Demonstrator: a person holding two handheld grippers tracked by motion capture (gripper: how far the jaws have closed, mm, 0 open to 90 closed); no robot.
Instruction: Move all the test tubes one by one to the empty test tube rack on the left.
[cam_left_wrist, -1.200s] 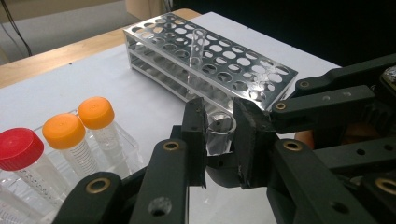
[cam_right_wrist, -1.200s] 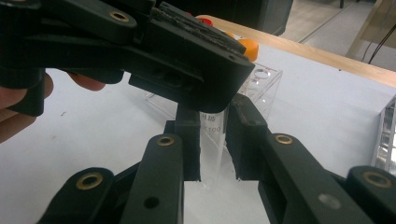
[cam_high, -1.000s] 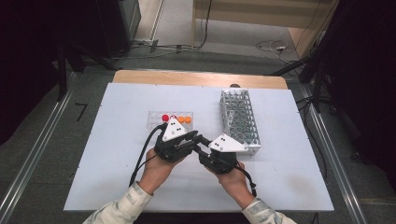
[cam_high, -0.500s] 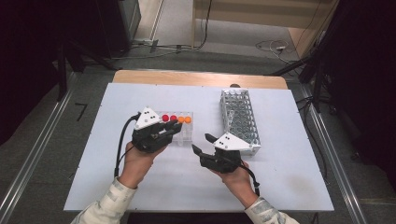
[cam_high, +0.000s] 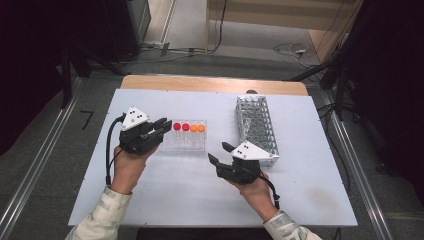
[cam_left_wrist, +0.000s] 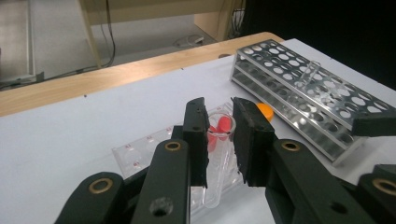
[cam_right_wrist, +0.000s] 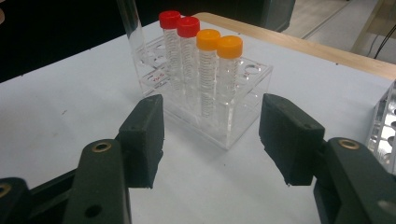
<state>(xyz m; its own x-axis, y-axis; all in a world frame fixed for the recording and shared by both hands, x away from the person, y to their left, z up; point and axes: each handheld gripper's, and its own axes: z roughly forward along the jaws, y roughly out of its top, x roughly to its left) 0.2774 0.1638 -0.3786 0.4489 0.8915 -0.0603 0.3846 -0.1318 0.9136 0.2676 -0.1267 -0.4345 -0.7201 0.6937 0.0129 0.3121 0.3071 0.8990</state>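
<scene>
The left gripper (cam_left_wrist: 219, 140) held a clear, uncapped plastic tube (cam_left_wrist: 218, 161) upright between its jaws, just before the clear acrylic rack (cam_high: 189, 142). The right gripper (cam_right_wrist: 212, 140), jaws just opened and bare, faced that rack.

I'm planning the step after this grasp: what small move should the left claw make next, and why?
Probably carry the uncapped clear tube toward an open hole in the clear rack. The left claw is shut on the tube beside that rack, where four capped tubes already stand, while the right claw hangs open and holds nothing.
</scene>
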